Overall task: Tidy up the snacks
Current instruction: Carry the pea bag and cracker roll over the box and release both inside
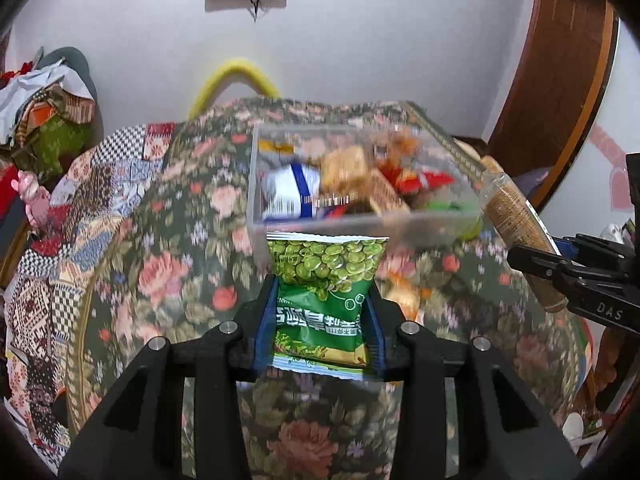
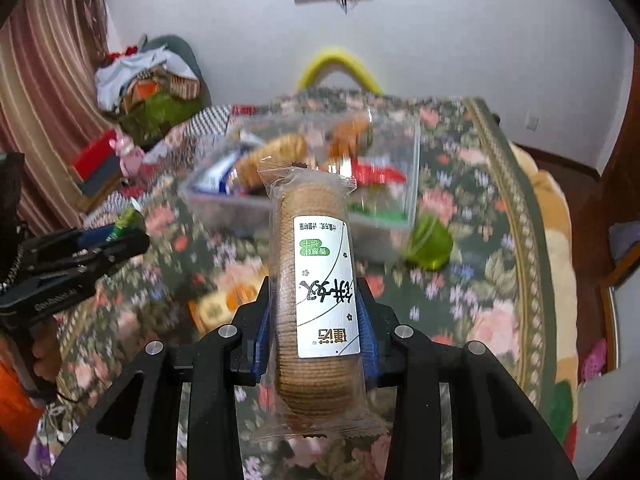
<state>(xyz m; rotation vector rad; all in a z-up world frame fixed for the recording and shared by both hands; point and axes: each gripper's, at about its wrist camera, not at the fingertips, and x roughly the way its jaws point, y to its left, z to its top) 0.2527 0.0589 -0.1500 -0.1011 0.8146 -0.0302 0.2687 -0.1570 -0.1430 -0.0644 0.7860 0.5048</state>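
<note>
My left gripper [image 1: 322, 292] is shut on a green bag of peas [image 1: 326, 276], held above the floral table just in front of a clear plastic box [image 1: 360, 226] that holds several snack packs. My right gripper [image 2: 316, 292] is shut on a clear-wrapped sleeve of round biscuits [image 2: 316, 280] with a white label, also held in front of the box [image 2: 384, 232]. The right gripper with its biscuits shows at the right edge of the left wrist view [image 1: 520, 216]. The left gripper shows at the left edge of the right wrist view [image 2: 120, 240].
A green cup-like snack [image 2: 430, 244] lies right of the box. An orange-and-yellow pack [image 2: 228, 300] lies on the floral cloth [image 2: 480, 208] in front of the box. Piled clothes [image 2: 144, 80] lie at far left. A yellow curved handle [image 2: 340, 64] rises behind the table.
</note>
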